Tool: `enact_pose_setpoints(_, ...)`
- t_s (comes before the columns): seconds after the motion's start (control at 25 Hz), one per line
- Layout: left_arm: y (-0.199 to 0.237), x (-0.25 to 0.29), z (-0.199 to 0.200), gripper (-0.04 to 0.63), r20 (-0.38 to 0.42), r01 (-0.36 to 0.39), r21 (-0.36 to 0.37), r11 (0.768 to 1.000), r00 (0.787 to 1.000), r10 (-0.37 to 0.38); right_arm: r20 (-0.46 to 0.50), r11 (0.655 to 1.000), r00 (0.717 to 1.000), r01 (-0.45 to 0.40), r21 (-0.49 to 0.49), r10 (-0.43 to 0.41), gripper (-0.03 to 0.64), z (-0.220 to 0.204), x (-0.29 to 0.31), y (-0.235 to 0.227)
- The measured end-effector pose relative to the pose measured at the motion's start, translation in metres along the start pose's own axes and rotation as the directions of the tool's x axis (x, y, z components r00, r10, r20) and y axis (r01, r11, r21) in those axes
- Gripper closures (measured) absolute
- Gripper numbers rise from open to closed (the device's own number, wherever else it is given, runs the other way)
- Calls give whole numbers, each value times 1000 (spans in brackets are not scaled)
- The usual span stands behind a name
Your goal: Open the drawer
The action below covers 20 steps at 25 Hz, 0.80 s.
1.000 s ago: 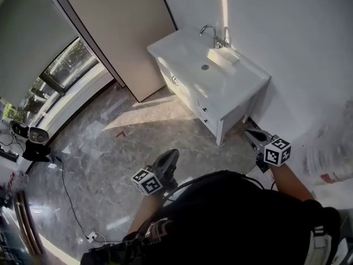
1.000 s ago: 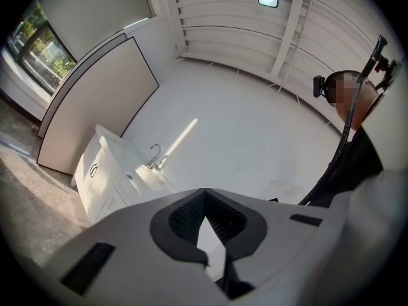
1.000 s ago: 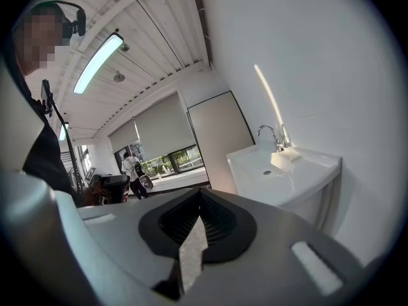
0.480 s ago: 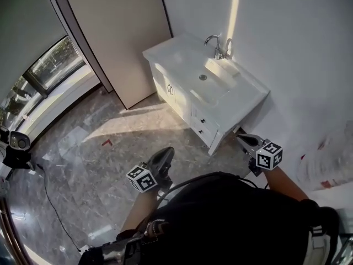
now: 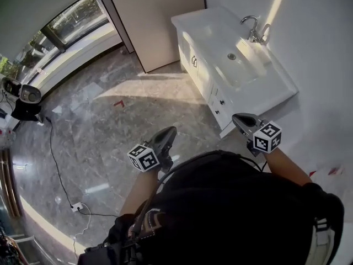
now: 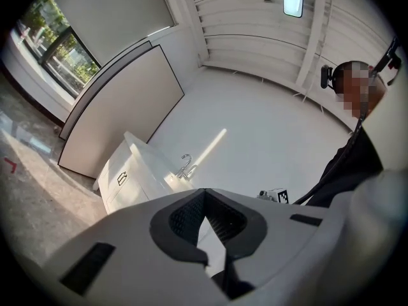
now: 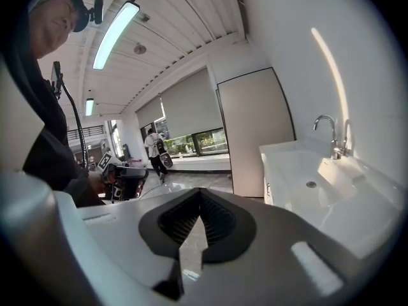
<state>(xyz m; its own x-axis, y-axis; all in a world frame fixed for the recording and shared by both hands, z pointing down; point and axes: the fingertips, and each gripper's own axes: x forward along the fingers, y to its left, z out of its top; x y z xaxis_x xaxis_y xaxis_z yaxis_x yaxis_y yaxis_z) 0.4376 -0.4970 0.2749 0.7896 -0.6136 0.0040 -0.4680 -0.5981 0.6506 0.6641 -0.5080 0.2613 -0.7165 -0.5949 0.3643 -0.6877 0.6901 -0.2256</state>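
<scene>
A person stands at the near end of a white vanity cabinet (image 5: 258, 95), holding the left tongs (image 5: 171, 131) and the right tongs (image 5: 236, 118) low in front of the body. Both are pressed shut with nothing between their pads. Neither touches the furniture, and this reads as an approach posture: the tongs are carried closed and empty until a handle comes within reach. The right tongs hang just beside the cabinet's near corner, tilted slightly down, and look the better placed to make the pull. The left tongs sit well apart over the marble floor (image 5: 110, 120), pointing roughly level. The drawers (image 5: 219, 102) occupy the near part of the cabinet's front face, stacked one above the other and marked by small dark knobs. They appear flush and closed, so the task looks not yet begun. The cabinet's long axis runs along the wall, from the top centre of the head view down toward the right, with the basin (image 5: 237, 65) and faucet (image 5: 252, 26) on top. The drawer fronts face away from the wall toward the open floor, at the lower left in that view, which is the way a drawer would slide out.
</scene>
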Motion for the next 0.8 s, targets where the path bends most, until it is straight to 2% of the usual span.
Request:
enact_pose_setpoints(0.2, -5, 36, -36, 595, -12, -89, -20, 996, 996, 89, -43, 986, 986, -160, -45, 158, 615, -9, 20, -25)
enact_pose_setpoints(0.44, -2, 63, -69, 595, -55, -168, -71, 983, 985, 164, -88, 959, 960, -271, -76, 265, 615, -24, 27, -36)
enact_pose_setpoints(0.64, 30, 94, -107, 595, -107, -196, -91, 976, 977, 186, -136, 949, 946, -306, -74, 294, 615, -62, 44, -57)
enact_pose_setpoints(0.8, 66, 111, -147, 595, -161, -177, -113, 978, 974, 157, -153, 959, 953, -276, -70, 263, 615, -103, 71, -66)
